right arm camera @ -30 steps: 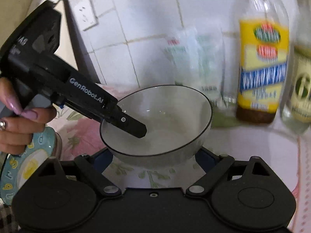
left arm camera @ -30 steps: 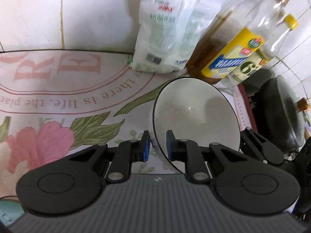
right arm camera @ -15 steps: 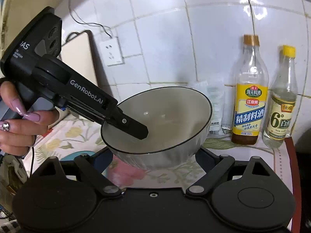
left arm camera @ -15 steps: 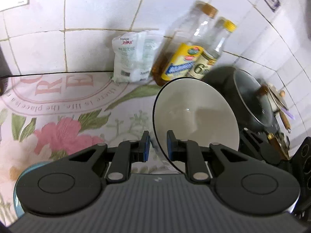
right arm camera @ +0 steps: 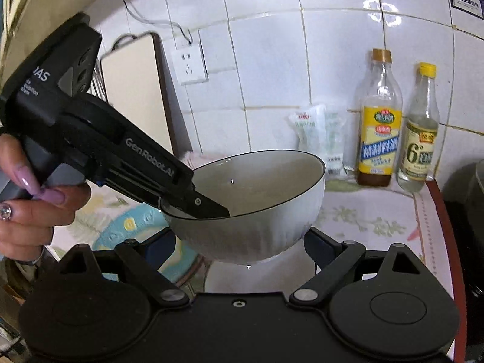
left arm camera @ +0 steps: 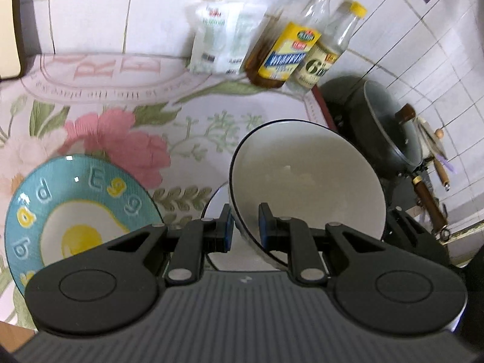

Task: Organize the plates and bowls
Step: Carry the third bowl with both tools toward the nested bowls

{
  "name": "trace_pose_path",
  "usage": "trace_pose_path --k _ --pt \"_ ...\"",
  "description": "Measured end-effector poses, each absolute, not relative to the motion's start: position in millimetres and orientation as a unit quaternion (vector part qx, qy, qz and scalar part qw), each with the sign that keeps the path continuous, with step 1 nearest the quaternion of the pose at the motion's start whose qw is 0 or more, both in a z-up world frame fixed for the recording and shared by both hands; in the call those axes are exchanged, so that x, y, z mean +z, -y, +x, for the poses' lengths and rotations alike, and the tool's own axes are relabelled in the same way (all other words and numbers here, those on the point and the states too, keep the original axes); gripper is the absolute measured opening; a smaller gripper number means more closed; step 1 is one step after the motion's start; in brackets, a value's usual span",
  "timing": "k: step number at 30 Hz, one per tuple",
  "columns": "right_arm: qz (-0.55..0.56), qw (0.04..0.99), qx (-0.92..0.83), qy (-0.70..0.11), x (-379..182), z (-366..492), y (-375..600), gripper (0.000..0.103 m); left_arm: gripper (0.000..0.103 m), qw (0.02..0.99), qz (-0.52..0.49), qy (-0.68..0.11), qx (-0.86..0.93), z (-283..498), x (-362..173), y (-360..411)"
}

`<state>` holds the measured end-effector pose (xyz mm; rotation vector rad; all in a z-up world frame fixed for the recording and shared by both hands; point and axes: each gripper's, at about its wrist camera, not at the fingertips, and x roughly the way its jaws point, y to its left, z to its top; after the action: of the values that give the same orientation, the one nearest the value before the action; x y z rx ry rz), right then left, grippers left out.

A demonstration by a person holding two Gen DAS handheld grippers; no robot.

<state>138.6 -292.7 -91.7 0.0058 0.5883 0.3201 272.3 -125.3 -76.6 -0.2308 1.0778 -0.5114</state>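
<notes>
I have the white bowl [left arm camera: 305,181] clamped by its rim in my left gripper [left arm camera: 244,231]: one blue pad sits against the outside wall, the other inside, and the jaws are closed on the rim. From the right wrist view, the same bowl [right arm camera: 254,199] hangs above the counter, its opening tilted toward the left gripper [right arm camera: 193,204], which comes in from the upper left, held by a hand [right arm camera: 33,205] with painted nails. My right gripper [right arm camera: 239,242] has its fingers spread wide on either side of the bowl's lower wall; I cannot tell whether its pads touch the bowl, since the bowl covers both fingertips. Below and to the left of the bowl lies a teal plate [left arm camera: 81,208] with raised letters and a fried-egg pattern, flat on the flowered cloth [left arm camera: 127,139]. A second white dish [left arm camera: 220,211] shows partly beneath the held bowl, mostly hidden. Against the tiled wall [right arm camera: 272,60] stand a white packet [left arm camera: 220,39], a bottle with a yellow label [right arm camera: 379,121] and, beside it, a clear bottle with a yellow cap [right arm camera: 420,130]. A dark lidded pan [left arm camera: 384,121] sits to the right of the cloth. A wall socket [right arm camera: 189,63] and a pale board [right arm camera: 136,96] leaning on the wall are at the left.
</notes>
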Motion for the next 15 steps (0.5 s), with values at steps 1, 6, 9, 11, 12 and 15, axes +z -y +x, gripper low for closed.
trace_pose_path --k 1,6,9,11,12,15 --pt "0.003 0.942 0.151 -0.3 -94 140 291 0.095 0.016 0.823 -0.1 -0.504 -0.243 270 -80 128" --pt "-0.002 0.936 0.13 -0.326 -107 144 288 0.095 0.016 0.825 -0.068 -0.502 -0.25 269 -90 137" --pt "-0.003 0.933 0.119 -0.34 -111 148 288 0.095 0.016 0.825 -0.064 -0.506 -0.245 270 -95 140" --pt "-0.013 0.932 0.108 -0.346 -113 148 285 0.095 0.016 0.829 -0.054 -0.504 -0.238 268 -98 144" --pt "-0.023 0.931 0.104 -0.349 -114 149 283 0.095 0.016 0.829 -0.049 -0.504 -0.237 268 -100 146" --pt "-0.021 0.927 0.094 -0.362 -117 150 283 0.095 0.016 0.833 -0.044 -0.5 -0.233 266 -106 149"
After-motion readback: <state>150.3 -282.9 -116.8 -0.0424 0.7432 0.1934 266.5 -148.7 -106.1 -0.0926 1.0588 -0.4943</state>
